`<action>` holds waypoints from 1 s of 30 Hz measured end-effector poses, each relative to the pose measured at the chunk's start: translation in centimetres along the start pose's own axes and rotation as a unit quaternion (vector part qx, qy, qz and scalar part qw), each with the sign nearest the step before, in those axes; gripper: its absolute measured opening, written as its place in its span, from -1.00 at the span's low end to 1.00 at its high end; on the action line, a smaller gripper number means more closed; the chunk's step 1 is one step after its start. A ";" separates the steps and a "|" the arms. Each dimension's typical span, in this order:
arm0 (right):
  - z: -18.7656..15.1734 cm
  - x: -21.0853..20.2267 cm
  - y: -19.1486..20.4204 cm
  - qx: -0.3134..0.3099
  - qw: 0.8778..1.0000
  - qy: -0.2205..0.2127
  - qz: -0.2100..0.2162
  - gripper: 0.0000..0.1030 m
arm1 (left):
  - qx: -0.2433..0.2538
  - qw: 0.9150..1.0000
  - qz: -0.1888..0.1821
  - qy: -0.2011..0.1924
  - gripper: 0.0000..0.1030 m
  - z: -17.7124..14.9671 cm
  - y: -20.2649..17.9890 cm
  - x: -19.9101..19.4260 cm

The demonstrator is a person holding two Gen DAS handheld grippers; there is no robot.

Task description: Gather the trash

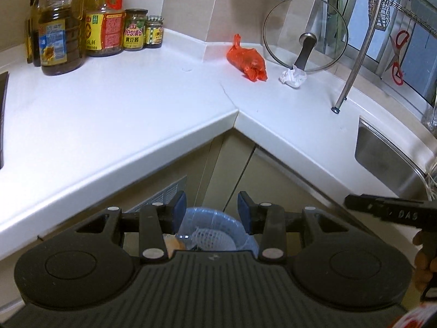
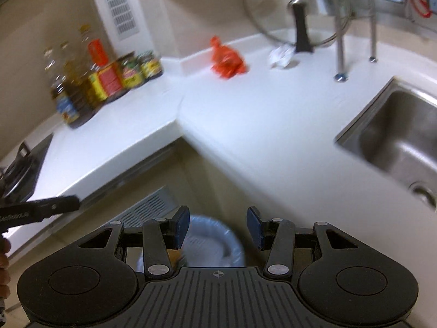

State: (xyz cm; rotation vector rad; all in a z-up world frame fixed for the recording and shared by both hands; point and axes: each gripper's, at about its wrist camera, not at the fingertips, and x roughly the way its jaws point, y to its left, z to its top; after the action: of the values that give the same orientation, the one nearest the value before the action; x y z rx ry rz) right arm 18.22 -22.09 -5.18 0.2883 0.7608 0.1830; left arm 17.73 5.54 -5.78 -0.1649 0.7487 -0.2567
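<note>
A knotted red plastic bag (image 1: 247, 60) (image 2: 227, 60) lies on the white counter (image 1: 136, 101) near the back corner. A crumpled white tissue (image 1: 292, 77) (image 2: 280, 55) sits just right of it, touching the foot of a glass lid. Below the counter's inner corner stands a bin lined with a blue bag (image 1: 215, 231) (image 2: 210, 242), with scraps inside. My left gripper (image 1: 211, 207) hovers open above the bin, nothing between its blue pads. My right gripper (image 2: 217, 224) is likewise open and empty over the bin. Each gripper shows at the edge of the other's view.
Oil bottles (image 1: 58, 27) and sauce jars (image 1: 135, 30) crowd the counter's back left. A glass pot lid (image 1: 306, 34) leans upright on its stand. A steel sink (image 2: 401, 136) lies at the right, with a dish rack's metal legs (image 1: 352, 63) beside it. A stove edge (image 2: 27, 161) is far left.
</note>
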 end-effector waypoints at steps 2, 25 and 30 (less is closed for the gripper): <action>1.1 0.0 -1.4 -0.001 1.000 -0.017 -0.013 -0.09 | 0.001 1.000 0.003 -0.005 -0.28 0.7 -0.3 0.6; 12.1 11.8 -15.3 -0.064 0.992 -0.035 -0.104 -0.41 | -0.001 0.999 0.040 0.001 -0.28 8.3 -3.2 10.3; 12.2 12.5 -15.3 -0.072 0.991 -0.030 -0.105 -0.72 | -0.006 0.999 0.044 0.008 -0.28 8.6 -3.0 11.2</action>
State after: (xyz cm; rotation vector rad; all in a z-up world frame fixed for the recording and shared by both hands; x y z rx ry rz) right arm 36.57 -35.53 -9.80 0.0761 0.7090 0.0303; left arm 31.04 -0.05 -6.12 -0.1412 0.7706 -0.1702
